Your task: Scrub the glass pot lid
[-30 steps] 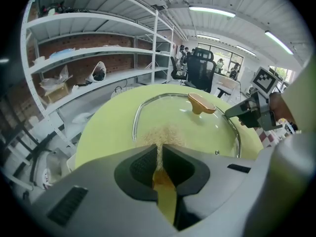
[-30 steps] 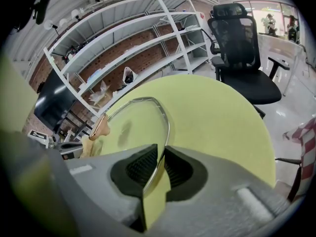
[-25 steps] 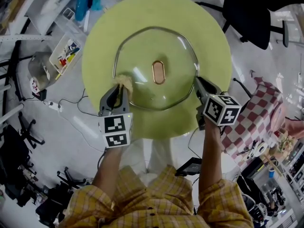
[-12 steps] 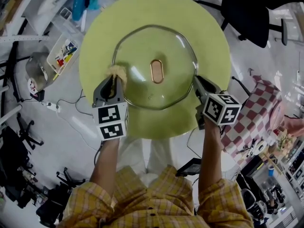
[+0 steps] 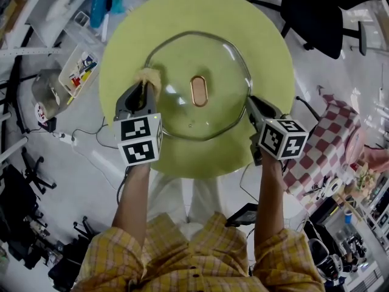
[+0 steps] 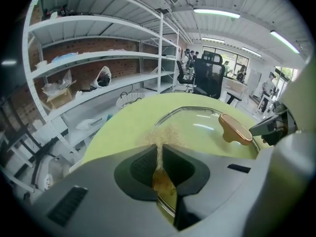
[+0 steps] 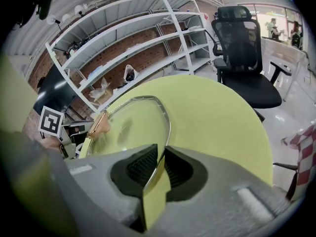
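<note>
The glass pot lid (image 5: 200, 66) with a copper knob (image 5: 199, 91) lies on the round yellow-green table (image 5: 267, 47). My left gripper (image 5: 146, 90) is shut on a tan scrub pad (image 5: 148, 76), which rests on the lid's left rim. In the left gripper view the scrub pad (image 6: 163, 135) fans out beyond the jaws, beside the lid (image 6: 197, 125) and its knob (image 6: 235, 128). My right gripper (image 5: 251, 104) is shut on the lid's right rim. The metal rim (image 7: 163, 132) runs between the closed jaws in the right gripper view.
A black office chair (image 5: 316, 11) stands at the table's far right. White shelving (image 6: 94, 58) and a bin of small items (image 5: 82, 66) stand to the left. A checked cloth (image 5: 325, 145) lies at the right. Cables trail on the floor at left.
My left gripper has slid the scrub pad along the lid's left rim, away from me and slightly leftward. The right gripper and lid have held still.
</note>
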A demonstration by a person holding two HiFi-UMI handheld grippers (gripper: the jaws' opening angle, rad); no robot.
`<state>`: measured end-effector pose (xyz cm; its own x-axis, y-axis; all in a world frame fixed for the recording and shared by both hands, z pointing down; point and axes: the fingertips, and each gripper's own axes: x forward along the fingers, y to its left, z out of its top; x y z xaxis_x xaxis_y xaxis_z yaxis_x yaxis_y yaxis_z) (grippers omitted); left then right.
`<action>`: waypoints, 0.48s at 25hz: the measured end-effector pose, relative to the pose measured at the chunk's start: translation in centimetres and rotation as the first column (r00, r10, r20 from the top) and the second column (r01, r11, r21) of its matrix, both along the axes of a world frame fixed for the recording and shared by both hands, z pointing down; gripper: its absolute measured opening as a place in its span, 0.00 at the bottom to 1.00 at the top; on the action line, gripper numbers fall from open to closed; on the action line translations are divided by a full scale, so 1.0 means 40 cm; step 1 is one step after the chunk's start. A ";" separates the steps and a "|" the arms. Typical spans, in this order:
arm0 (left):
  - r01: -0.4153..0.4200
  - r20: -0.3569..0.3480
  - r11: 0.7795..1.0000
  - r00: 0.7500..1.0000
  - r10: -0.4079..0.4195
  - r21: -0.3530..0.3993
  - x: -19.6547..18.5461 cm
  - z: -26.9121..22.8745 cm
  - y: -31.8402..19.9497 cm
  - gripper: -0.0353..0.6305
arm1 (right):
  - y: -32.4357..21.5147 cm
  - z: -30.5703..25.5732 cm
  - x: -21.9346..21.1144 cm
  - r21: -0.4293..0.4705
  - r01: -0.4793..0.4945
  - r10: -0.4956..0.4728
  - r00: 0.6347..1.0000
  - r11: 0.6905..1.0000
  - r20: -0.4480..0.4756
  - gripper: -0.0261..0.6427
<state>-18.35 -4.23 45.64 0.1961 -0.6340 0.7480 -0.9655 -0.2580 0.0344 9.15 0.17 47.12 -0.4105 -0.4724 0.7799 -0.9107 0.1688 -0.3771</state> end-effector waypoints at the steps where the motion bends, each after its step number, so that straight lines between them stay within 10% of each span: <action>1: -0.008 0.002 1.000 1.000 0.008 0.002 0.004 -0.001 -0.008 0.10 | -0.001 0.000 -0.001 -0.001 0.002 -0.002 1.000 1.000 0.000 0.10; 12: -0.118 -0.022 0.993 0.993 0.118 0.011 0.100 -0.025 -0.026 0.10 | 0.000 0.002 0.003 0.000 -0.008 0.008 1.000 1.000 0.007 0.10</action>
